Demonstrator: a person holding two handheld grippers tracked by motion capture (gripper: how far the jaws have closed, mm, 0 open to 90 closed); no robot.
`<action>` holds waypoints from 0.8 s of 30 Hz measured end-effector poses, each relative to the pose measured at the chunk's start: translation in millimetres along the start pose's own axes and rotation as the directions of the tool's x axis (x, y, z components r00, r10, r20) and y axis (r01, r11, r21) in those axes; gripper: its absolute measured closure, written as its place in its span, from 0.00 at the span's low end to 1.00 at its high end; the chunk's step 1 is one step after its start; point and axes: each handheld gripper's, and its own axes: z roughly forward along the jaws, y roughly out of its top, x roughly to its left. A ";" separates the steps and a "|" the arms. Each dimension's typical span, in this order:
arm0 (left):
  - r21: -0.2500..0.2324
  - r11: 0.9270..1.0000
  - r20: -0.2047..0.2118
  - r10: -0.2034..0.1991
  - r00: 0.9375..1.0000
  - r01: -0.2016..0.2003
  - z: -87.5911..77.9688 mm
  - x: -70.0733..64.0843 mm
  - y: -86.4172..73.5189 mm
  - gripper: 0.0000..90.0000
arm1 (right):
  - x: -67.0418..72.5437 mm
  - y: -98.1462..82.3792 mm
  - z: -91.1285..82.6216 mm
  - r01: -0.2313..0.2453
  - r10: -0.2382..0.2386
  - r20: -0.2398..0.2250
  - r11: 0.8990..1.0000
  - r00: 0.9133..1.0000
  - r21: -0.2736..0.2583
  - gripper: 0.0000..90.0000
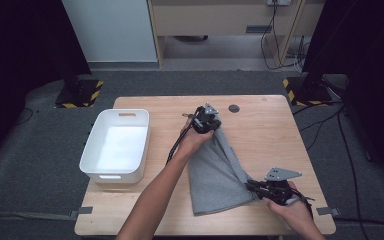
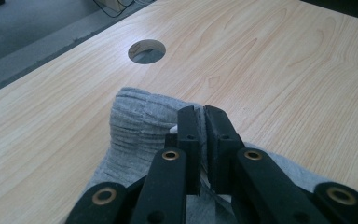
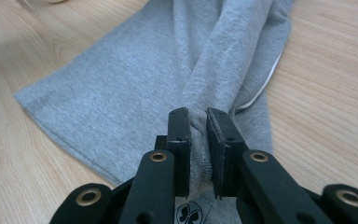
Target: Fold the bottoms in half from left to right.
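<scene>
A grey knit garment (image 1: 215,170) lies on the wooden table (image 1: 260,130), stretched between both grippers. My left gripper (image 1: 211,123) pinches its far end near the table's middle; in the left gripper view the jaws (image 2: 200,116) are shut on the ribbed grey cloth (image 2: 135,121). My right gripper (image 1: 252,186) grips the garment's near right corner; its jaws (image 3: 196,119) clamp a bunched fold of grey fabric (image 3: 205,70). The rest of the cloth spreads flat towards the near edge.
A white plastic bin (image 1: 116,145) stands at the table's left side. A round cable hole (image 1: 234,108) sits at the table's far middle, seen as a hole (image 2: 146,51) ahead of the left jaws. Bare wood lies to the right of the garment.
</scene>
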 end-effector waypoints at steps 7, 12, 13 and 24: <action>-0.002 1.000 0.001 0.003 1.000 -0.003 3.3 0.5 -4.6 0.94 | -0.8 -1.4 1.3 -0.012 0.012 0.008 1.000 1.000 0.006 0.89; -0.004 1.000 -0.009 0.002 1.000 -0.002 4.7 -0.7 -4.3 0.94 | -3.5 -3.8 0.4 -0.019 0.019 0.018 1.000 1.000 0.004 0.89; -0.005 1.000 -0.011 -0.001 1.000 0.001 4.8 -0.5 -4.3 0.94 | -4.0 -4.6 0.3 -0.024 0.024 0.020 1.000 1.000 0.004 0.89; -0.008 1.000 -0.020 -0.012 1.000 0.012 4.9 -1.2 -2.2 0.91 | -8.4 -12.6 -2.5 -0.028 0.027 0.060 0.999 0.998 0.025 0.89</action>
